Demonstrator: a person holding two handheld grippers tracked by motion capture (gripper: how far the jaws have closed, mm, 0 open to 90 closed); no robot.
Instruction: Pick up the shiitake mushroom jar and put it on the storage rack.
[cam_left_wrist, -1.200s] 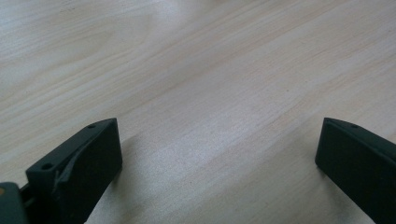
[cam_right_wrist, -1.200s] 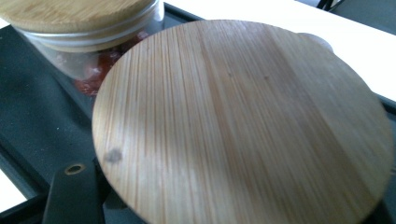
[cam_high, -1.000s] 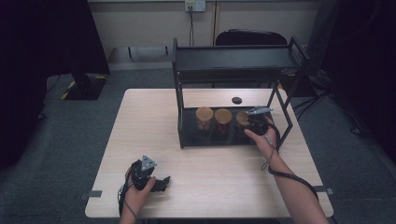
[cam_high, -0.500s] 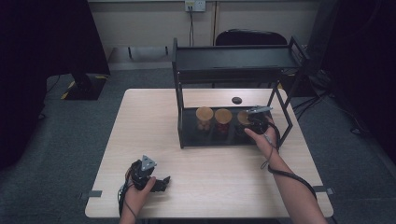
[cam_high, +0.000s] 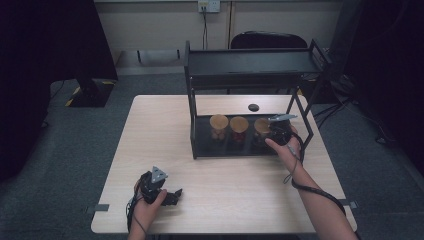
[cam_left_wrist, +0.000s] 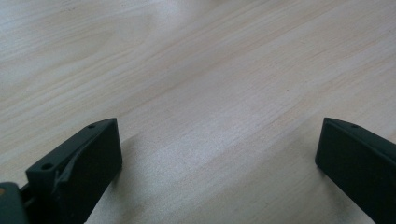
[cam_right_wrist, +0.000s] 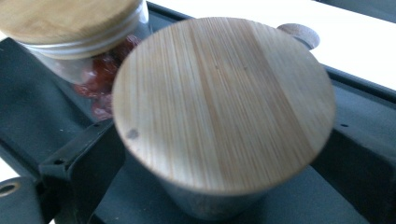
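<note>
Looked to be at the grasp step. Held the right gripper (cam_high: 276, 131) on the lower tray of the black rack (cam_high: 250, 62), at the rightmost jar (cam_right_wrist: 224, 107), with one jaw on either side of the glass beneath its wooden lid; could not tell whether pinched tight or merely flanking. Stood just beside the middle jar (cam_high: 239, 127), full of something red. Rested the left gripper (cam_left_wrist: 219, 154) on the table (cam_high: 225, 190) near the front edge, jaws wide apart and empty. Next, probably: confirm a firm pinch, lift slightly, draw out level, clear of frame and neighbouring jar.
</note>
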